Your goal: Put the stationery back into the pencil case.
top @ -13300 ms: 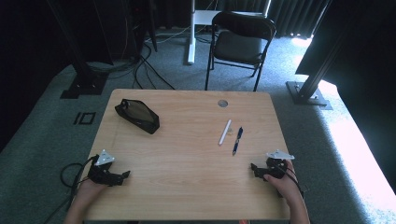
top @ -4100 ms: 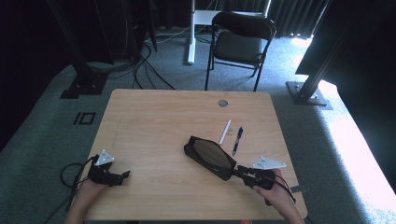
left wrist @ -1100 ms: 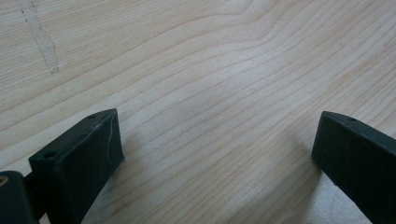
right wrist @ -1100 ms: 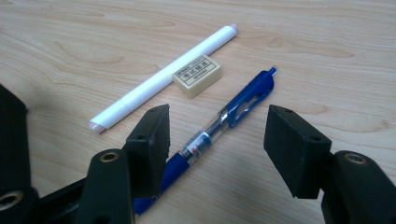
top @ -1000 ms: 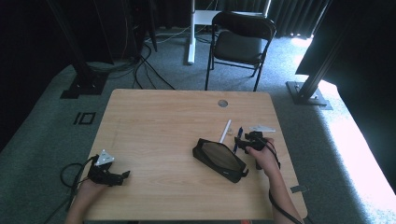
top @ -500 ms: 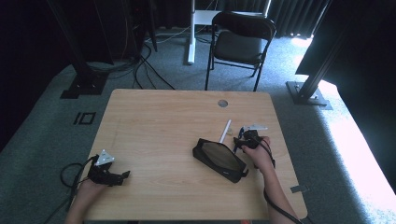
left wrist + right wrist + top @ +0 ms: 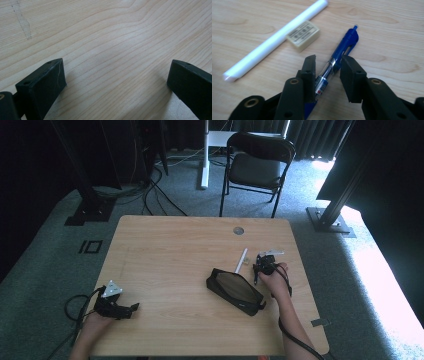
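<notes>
So the blue pen (image 7: 337, 62) is lying flat on the wooden table (image 7: 165, 250), running from the lower middle of the right gripper view up toward the upper right, clicker end farthest away. The right tongs (image 7: 327, 67) sit around its clear barrel and have just been closing in; one jaw looks to be touching the pen, but there's a sliver of gap at the other, so it's narrow around it, not clamped.

Just beside the pen, to its upper left, is a small cream eraser (image 7: 303, 35), and touching that is a long white stick (image 7: 274, 38) slanting across the upper left.

In the high view the black pencil case (image 7: 235, 291) lies right of centre, close to the right hand.

The left tongs (image 7: 115, 75), at the lower left of the high view, gape wide over bare wood.
</notes>
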